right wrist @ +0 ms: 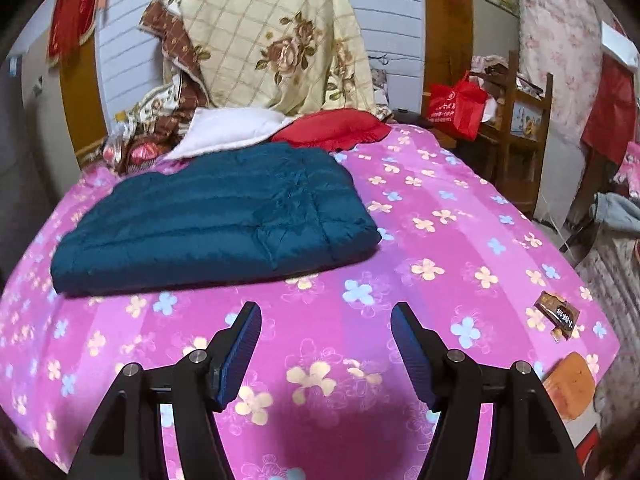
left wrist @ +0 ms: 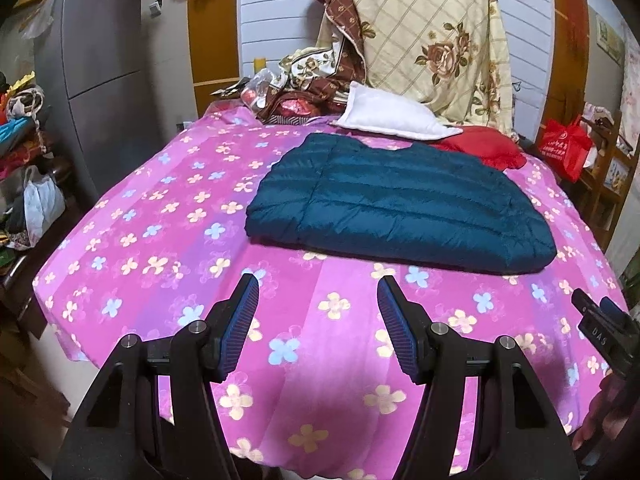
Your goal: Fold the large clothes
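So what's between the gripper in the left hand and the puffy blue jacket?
Only bare pink flowered bedsheet lies between the left hand-held gripper and the folded teal quilted jacket, seen in the left wrist view.

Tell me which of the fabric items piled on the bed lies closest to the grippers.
The teal quilted jacket, folded flat on the pink flowered sheet. The white pillow and red cushion lie behind it, toward the headboard.
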Action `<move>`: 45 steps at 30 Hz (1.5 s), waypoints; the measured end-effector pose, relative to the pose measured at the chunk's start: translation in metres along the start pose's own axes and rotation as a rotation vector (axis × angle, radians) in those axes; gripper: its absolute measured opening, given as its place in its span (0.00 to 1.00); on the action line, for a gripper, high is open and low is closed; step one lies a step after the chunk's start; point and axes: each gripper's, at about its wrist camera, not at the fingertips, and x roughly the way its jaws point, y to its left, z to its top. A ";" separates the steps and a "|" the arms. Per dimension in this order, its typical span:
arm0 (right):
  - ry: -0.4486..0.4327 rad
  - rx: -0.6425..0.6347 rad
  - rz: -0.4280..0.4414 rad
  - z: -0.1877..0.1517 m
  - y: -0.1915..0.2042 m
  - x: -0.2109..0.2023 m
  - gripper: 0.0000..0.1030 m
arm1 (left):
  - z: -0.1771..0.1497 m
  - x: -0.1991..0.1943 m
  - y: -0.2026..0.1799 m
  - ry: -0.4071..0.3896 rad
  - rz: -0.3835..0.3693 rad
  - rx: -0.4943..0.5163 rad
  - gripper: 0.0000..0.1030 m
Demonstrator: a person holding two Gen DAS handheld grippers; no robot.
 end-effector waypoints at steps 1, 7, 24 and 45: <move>0.005 -0.002 0.006 -0.001 0.001 0.002 0.63 | 0.000 0.001 0.000 0.001 0.004 0.000 0.60; 0.026 -0.072 0.031 -0.001 0.018 0.011 0.63 | 0.000 0.012 0.001 0.022 0.017 -0.006 0.60; 0.235 -0.097 0.072 0.064 0.042 0.184 0.63 | 0.001 0.089 0.034 0.154 0.097 -0.083 0.60; 0.206 0.066 0.305 0.015 0.001 0.068 0.73 | 0.007 0.043 0.024 0.079 0.030 -0.074 0.60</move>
